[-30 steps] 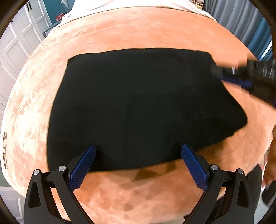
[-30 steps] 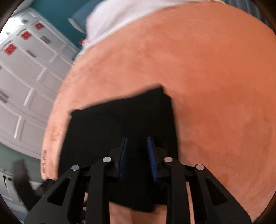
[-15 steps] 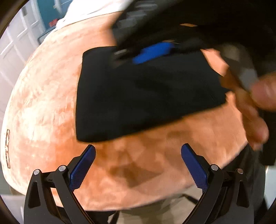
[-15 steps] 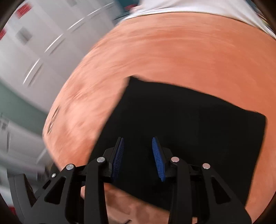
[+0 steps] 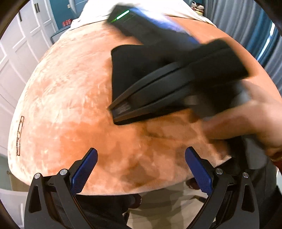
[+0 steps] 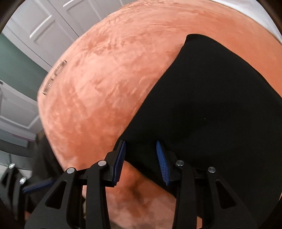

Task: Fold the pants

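Now, on the bed: a fold near its end, with both tools off the cloth.

Bed: an orange plush blanket [image 5: 70, 98] covers it, with white bedding [image 5: 98, 10] beyond and white closet doors [image 5: 21, 45] to one side.

Pants: the black pants [image 6: 211, 109] lie flat on the blanket as a compact, squared bundle, seemingly folded already; its near edge sits between the right tool's blue pads.

Right gripper: the right gripper [image 6: 141, 163] hovers low at that near edge, fingers partly apart and holding nothing. From the left camera, its body and the hand [image 5: 250, 123] on it cover most of the bundle.

Left gripper: the left gripper [image 5: 141, 169] hangs wide open over bare blanket, short of the pants, empty.

Risk: the open right fingers are close enough to snag the top layer and drag the fold apart if they lift or slide carelessly.

Second risk: plush pile grips cloth, so any nudge may skew the bundle rather than slide it.
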The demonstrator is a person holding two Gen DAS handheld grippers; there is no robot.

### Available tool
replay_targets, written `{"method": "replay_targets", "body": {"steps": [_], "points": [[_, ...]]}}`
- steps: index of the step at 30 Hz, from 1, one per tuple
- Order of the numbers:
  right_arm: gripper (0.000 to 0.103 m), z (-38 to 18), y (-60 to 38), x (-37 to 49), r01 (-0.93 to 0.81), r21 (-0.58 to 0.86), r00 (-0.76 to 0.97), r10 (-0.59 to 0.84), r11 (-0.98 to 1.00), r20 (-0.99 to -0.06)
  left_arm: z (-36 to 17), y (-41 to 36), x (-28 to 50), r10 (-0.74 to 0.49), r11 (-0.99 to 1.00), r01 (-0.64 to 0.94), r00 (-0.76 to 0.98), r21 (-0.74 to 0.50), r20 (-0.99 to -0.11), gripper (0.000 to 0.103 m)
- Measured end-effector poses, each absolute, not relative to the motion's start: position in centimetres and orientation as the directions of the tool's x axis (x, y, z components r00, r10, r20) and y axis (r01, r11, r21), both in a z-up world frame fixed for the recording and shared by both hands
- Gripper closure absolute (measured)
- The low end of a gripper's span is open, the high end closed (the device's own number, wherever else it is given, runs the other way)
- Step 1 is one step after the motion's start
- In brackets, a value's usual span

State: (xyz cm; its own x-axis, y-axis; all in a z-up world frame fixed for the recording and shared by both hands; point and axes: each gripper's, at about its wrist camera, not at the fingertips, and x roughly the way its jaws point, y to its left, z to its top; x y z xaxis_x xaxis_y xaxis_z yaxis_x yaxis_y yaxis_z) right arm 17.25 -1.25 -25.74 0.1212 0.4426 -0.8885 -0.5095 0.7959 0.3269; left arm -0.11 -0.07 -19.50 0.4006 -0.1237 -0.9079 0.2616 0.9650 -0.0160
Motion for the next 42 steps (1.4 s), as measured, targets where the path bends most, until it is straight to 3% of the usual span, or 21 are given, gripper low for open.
{"method": "replay_targets", "body": {"steps": [3,6,9,11,13,18,23,25,29,33,37,38,40,42], "points": [[0.069,-22.5,-6.2,16.7,-0.437,0.389,0.209,0.512,0.811,-0.833,-17.7,1.1,-0.2,-0.135,0.969,0.245,0.422,-0.031,-0.897,0.005],[0.068,-20.7,-13.8,16.3,-0.280,0.349,0.365,0.435,0.894,-0.823,-16.3,1.8,0.2,-0.141,0.971,0.235,0.449,-0.036,-0.882,0.005],[0.067,-22.0,-19.7,16.9,-0.142,0.324,0.399,0.354,0.935,-0.846,-16.2,0.6,1.9,-0.157,0.972,0.230,0.453,-0.055,-0.878,0.005],[0.077,-24.6,-22.8,17.7,-0.073,0.263,0.383,0.271,0.962,-0.883,-16.4,-1.0,2.9,-0.166,0.971,0.228,0.440,-0.068,-0.883,0.005],[0.082,-25.5,-24.8,18.0,-0.028,0.341,0.378,0.326,0.940,-0.867,-16.8,-2.3,4.1,-0.145,0.976,0.212,0.424,-0.057,-0.894,0.005],[0.077,-21.2,-24.6,20.7,-0.060,0.395,0.479,0.374,0.917,-0.794,-17.6,-4.3,7.6,-0.149,0.978,0.198,0.418,-0.070,-0.896,0.005],[0.079,-25.8,-24.5,26.3,-0.033,0.305,0.419,0.290,0.952,-0.860,-19.5,-5.9,10.6,-0.117,0.983,0.178,0.389,-0.050,-0.914,0.005],[0.080,-27.7,-25.7,26.7,-0.019,0.363,0.414,0.338,0.932,-0.845,-20.4,-6.0,11.1,-0.090,0.985,0.169,0.371,-0.028,-0.924,0.005],[0.075,-24.3,-26.0,25.1,-0.009,0.434,0.484,0.384,0.901,-0.786,-21.5,-5.9,11.4,-0.059,0.987,0.162,0.362,0.000,-0.930,0.005],[0.075,-26.8,-24.4,24.8,-0.059,0.333,0.425,0.325,0.941,-0.845,-21.7,-6.4,11.1,-0.038,0.984,0.177,0.374,0.031,-0.926,0.005],[0.074,-24.8,-25.3,24.0,-0.009,0.386,0.469,0.345,0.922,-0.813,-21.6,-6.6,10.8,-0.018,0.982,0.181,0.383,0.056,-0.924,0.005],[0.071,-23.8,-25.5,23.2,-0.009,0.401,0.497,0.352,0.916,-0.794,-21.6,-6.5,10.9,-0.021,0.983,0.178,0.380,0.051,-0.925,0.005],[0.035,-22.9,-25.9,21.7,0.007,0.419,0.526,0.353,0.908,-0.774,-21.6,-6.2,10.9,-0.030,0.985,0.169,0.377,0.036,-0.926,0.005],[0.020,-22.4,-26.8,19.5,0.048,0.393,0.555,0.302,0.918,-0.775,-21.3,-5.7,11.0,-0.027,0.987,0.157,0.377,0.035,-0.926,0.005]]}}
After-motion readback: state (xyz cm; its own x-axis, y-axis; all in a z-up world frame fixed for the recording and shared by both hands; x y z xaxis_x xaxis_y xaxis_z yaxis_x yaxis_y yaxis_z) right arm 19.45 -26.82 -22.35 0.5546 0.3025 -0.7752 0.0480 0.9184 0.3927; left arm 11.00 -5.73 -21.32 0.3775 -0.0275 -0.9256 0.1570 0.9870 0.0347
